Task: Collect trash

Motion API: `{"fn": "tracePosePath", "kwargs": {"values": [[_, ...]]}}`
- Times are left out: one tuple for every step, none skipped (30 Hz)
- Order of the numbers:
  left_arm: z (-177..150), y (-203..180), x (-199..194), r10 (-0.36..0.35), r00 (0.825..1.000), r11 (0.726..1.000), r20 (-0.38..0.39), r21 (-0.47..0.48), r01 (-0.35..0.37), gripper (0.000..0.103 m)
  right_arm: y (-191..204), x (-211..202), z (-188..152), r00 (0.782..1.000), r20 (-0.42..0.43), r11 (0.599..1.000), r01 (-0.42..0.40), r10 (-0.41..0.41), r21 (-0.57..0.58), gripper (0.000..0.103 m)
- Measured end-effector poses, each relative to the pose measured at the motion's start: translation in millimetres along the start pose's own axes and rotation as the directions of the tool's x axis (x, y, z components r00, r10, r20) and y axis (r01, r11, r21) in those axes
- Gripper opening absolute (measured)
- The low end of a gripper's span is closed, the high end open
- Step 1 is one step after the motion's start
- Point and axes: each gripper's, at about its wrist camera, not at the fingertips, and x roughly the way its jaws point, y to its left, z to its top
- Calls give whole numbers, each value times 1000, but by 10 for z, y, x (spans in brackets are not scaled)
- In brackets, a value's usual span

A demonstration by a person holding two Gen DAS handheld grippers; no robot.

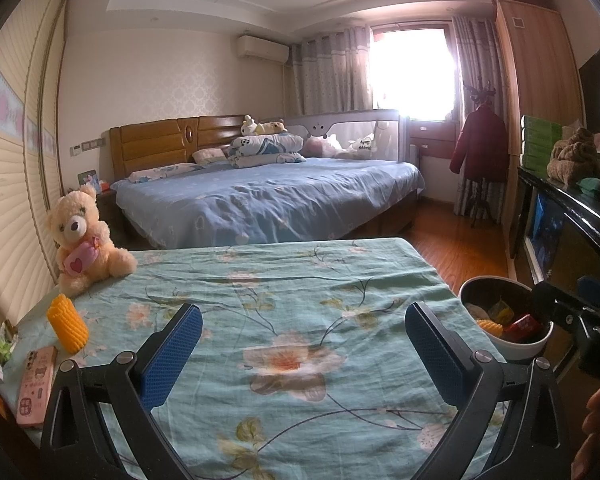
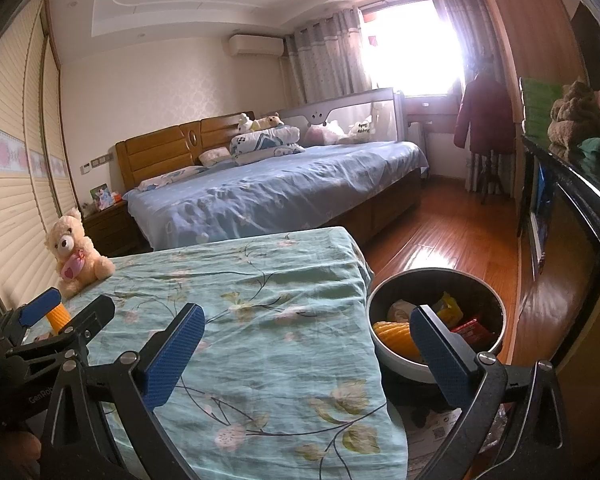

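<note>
From the left wrist, the left gripper (image 1: 303,344) hangs spread and empty over the floral cloth (image 1: 284,288); the bin (image 1: 504,320) at right is partly hidden by the other gripper, while yellow foam netting (image 1: 67,324) stands far left. From the right wrist, the right gripper (image 2: 306,346) is also released, its right finger covering part of the bin (image 2: 436,316), whose trash is hard to identify.

The surface (image 1: 284,280) is covered in thin, wrinkly teal cloth with a flower print, totally matt. Both claws, left claw (image 1: 304,356) and right claw (image 2: 308,356), look like matt black plastic with shiny metal rivets, and their pads (image 1: 172,356) are blue with a rough dotted grip texture. The teddy bear (image 1: 82,240) is fuzzy plush. The yellow foam sleeve (image 1: 67,324) has a ribbed, netted look. The bin (image 2: 436,316) has a smooth white outside and a dark inside, with a glossy red wrapper (image 2: 472,330) in it. The floor (image 2: 440,244) is glossy polished wood.
</note>
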Motion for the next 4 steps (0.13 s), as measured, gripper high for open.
{"fn": "tracePosePath", "kwargs": {"values": [[-1,11,4,-2,1000,1000,-2,-4,2,102,12,-3,-7,1000,-3,1000,-1,1,1,103],[1,24,16,-4,1000,1000,-5,-7,3,102,25,-8,-26,1000,-4,1000,-1,1,1,103],[-1,32,24,-2,1000,1000,-7,-8,2,102,40,-12,-38,1000,-7,1000,-2,2,1,103],[-2,39,34,1,1000,1000,-9,-8,-1,102,56,-3,-61,1000,-9,1000,-3,3,1,103]]}}
